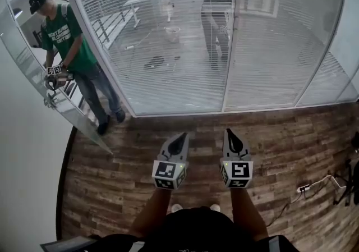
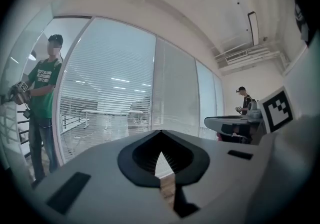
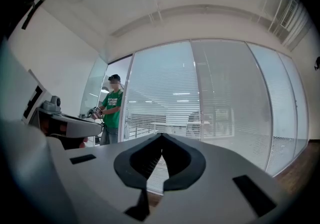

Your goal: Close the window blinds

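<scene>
The window blinds hang behind a glass wall ahead of me, white slats across several panes. Through the left pane's slats I can see a room with a table; the pane to the right looks more opaque. My left gripper and right gripper are held level side by side over the wooden floor, pointing at the wall and short of it. Both have their jaws together with nothing between them. The blinds fill the left gripper view beyond the left gripper. The right gripper also faces the blinds.
A person in a green shirt stands at the left by an open glass door, holding grippers. A power strip with a cable lies on the floor at the right. Another person stands far right in the left gripper view.
</scene>
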Available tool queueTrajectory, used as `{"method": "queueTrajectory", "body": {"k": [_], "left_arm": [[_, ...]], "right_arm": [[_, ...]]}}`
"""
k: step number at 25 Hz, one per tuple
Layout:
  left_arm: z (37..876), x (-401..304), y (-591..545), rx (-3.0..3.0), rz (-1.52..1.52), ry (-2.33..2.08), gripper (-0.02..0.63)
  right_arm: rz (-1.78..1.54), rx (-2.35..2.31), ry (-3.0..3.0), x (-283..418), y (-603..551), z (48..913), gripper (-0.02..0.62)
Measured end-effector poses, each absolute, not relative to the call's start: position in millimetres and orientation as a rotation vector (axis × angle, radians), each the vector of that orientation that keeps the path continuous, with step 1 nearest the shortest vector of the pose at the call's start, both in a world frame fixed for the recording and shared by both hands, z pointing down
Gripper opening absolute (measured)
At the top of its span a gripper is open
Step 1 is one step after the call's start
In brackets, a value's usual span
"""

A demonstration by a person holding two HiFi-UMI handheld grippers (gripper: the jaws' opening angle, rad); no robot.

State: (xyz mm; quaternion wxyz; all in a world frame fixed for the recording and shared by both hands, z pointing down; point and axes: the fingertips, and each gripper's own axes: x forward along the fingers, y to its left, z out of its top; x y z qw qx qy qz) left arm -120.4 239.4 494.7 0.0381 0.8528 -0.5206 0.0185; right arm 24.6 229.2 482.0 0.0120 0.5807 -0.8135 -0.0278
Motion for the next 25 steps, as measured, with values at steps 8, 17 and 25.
{"method": "queueTrajectory", "body": {"k": [8, 17, 25], "left_arm": [[497, -116, 243, 2.633, 0.055, -1.598, 0.000], [500, -68, 237, 2.669, 0.088, -1.542, 0.000], [501, -37, 223, 2.681, 0.146, -1.561, 0.000]], "right_arm": [[-0.074, 1.796, -2.527, 28, 234, 491, -0.003], [-0.081, 1.784, -2.508, 64, 227, 496, -0.003], [-0.080, 1.749, -2.534, 86, 212, 492, -0.003]]}}
